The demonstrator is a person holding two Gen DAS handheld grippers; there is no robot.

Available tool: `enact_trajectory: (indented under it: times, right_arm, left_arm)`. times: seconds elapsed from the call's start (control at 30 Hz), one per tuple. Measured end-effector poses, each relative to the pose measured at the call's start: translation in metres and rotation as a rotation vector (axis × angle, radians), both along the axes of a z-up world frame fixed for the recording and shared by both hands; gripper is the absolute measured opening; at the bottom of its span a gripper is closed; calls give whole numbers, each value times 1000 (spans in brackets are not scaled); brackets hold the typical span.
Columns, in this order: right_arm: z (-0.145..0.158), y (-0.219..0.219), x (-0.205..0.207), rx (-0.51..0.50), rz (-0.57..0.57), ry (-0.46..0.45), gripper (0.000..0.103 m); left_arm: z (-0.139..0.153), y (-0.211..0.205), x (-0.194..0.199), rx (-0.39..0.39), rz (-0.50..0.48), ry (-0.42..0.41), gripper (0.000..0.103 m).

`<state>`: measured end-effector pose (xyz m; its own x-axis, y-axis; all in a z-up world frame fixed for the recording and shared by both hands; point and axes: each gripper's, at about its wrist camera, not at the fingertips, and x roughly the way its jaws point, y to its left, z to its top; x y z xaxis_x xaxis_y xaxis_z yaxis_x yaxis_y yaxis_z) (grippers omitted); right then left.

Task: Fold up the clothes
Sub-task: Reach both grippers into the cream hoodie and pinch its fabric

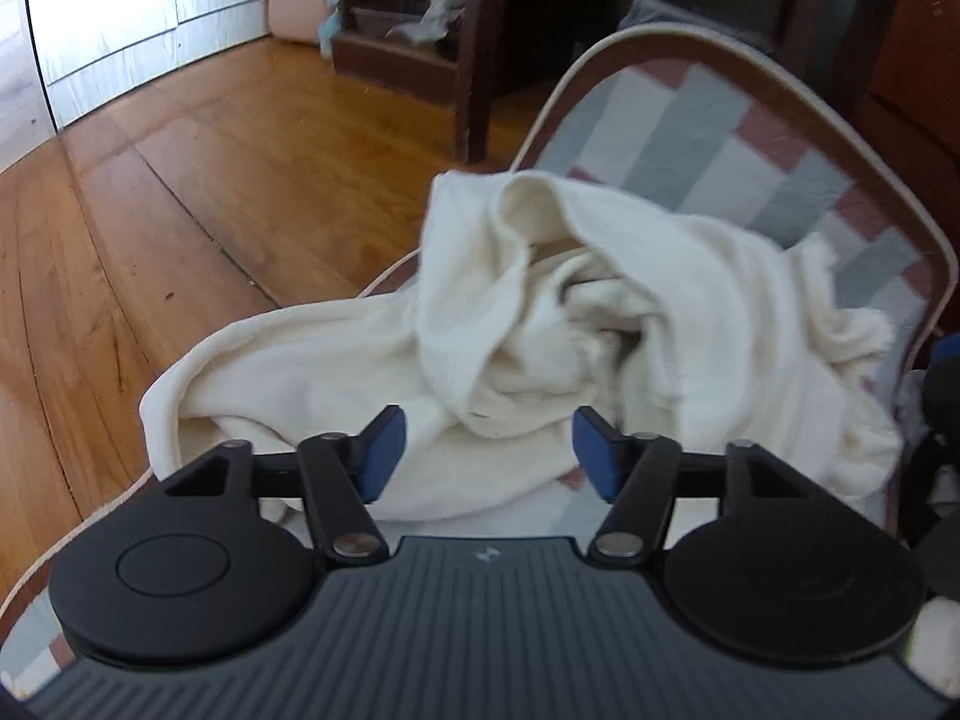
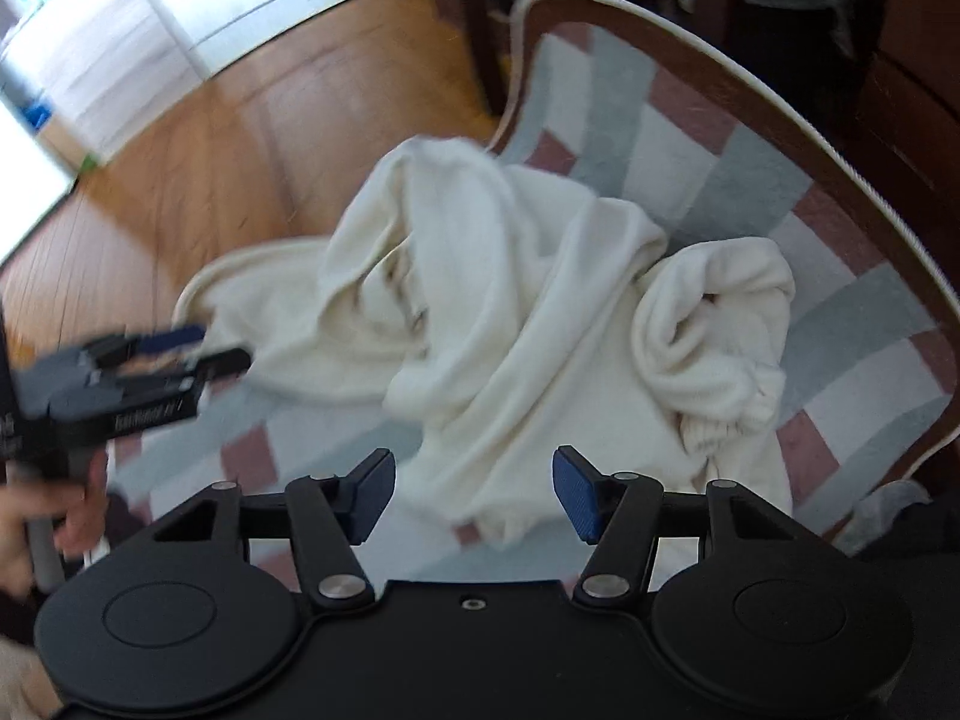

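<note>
Cream garment lies crumpled in a heap on a checked grey, white and pink cover with dark brown border and pale piping, over a wooden floor. In the left wrist view the heap fills centre to 3 o'clock, one flap spreading toward 8 o'clock. Left gripper hovers over the near edge of the cloth, jaws parted, nothing pressed between the blue pads. Right gripper likewise stands with jaws apart above the garment's lower fold, not clamping it. In the right wrist view the left gripper appears blurred at 9 o'clock, held by a hand.
</note>
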<state>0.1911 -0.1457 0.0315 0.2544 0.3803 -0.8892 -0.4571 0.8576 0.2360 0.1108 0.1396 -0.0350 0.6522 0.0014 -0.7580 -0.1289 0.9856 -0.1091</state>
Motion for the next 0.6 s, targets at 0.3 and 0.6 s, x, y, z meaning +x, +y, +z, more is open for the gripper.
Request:
enact_trajectory:
  times: [0.3,0.6]
  right_arm:
    - [-46,7,51,-1,-148,-9,81]
    - [-96,47,86,-3,-213,-44,86]
  left_arm:
    - [-43,26,61,9,38,-21,55]
    - [-89,39,94,-210,58,-12,70]
